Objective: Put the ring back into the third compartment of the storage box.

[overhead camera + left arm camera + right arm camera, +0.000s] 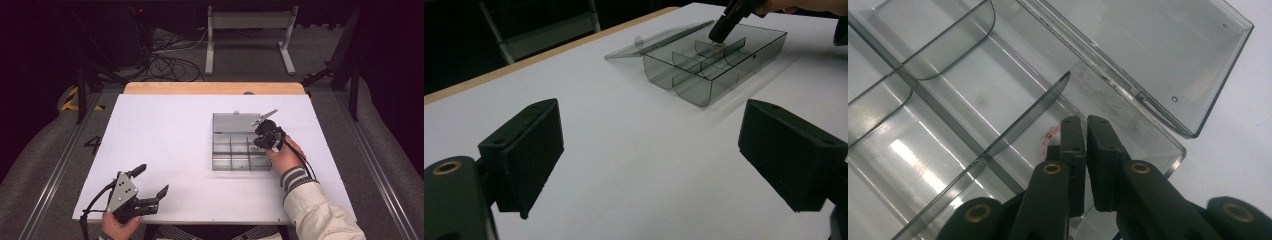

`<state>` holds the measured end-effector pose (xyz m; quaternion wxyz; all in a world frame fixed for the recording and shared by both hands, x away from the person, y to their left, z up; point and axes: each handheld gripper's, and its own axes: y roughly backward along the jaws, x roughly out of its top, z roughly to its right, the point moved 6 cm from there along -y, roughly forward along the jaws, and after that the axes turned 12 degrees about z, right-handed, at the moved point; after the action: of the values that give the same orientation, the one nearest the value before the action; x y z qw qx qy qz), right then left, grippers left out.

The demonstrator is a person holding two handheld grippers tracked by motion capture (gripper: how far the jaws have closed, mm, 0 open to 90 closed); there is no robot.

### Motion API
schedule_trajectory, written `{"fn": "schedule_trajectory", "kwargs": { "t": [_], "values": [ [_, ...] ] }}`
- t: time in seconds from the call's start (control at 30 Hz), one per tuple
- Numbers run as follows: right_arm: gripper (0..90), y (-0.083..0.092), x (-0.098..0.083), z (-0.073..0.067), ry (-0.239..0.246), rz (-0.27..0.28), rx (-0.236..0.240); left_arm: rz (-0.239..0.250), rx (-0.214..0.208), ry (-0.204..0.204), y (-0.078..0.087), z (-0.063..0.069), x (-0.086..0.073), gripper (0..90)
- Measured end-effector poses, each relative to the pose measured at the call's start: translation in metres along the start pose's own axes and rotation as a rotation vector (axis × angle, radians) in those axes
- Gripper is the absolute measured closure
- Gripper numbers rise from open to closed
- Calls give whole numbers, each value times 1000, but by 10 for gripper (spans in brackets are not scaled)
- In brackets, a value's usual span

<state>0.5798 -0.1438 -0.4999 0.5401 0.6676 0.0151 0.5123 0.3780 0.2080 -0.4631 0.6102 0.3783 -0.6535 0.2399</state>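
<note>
Left gripper (152, 182) hovers over white table (165, 145) near its front edge, jaws spread wide, empty. Right gripper (1079, 131) dips into corner compartment of clear smoky plastic divider box (235, 150), jaws clenched; small pink item (1047, 140), possibly pinched, sits at the tips.

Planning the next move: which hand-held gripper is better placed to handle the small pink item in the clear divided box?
Right, probably. The right hand-held gripper is shut inside the box, beside the pink item. The left hand-held gripper waits open, well apart.
</note>
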Motion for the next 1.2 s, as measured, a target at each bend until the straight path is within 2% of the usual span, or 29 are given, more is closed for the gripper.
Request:
{"fn": "schedule_trajectory", "kwargs": {
  "t": [0.13, 0.23, 0.5, 0.67, 0.87, 1.0, 1.2],
  "values": [
    [861, -1, 0, 0, -1, 4, -10, 2, 0, -2, 0, 0, 0, 115],
    [820, -1, 1, 0, 1, 15, -19, 2, 0, -3, 0, 0, 0, 115],
    [770, 6, 2, 0, -15, 38, -10, 1, -1, 0, 0, 0, 0, 115],
    [691, 15, 5, -1, -11, 70, -9, -1, 0, -2, 0, 0, 0, 115],
    [531, 33, 12, -5, -34, 149, 24, -3, 4, -1, 0, 0, 0, 115],
    [463, 48, 17, -7, -50, 206, 46, -5, 5, -3, 0, 0, 0, 115],
    [382, 64, 21, -12, -37, 266, 59, -5, 11, -2, 0, -2, 0, 115]
  ]
}}
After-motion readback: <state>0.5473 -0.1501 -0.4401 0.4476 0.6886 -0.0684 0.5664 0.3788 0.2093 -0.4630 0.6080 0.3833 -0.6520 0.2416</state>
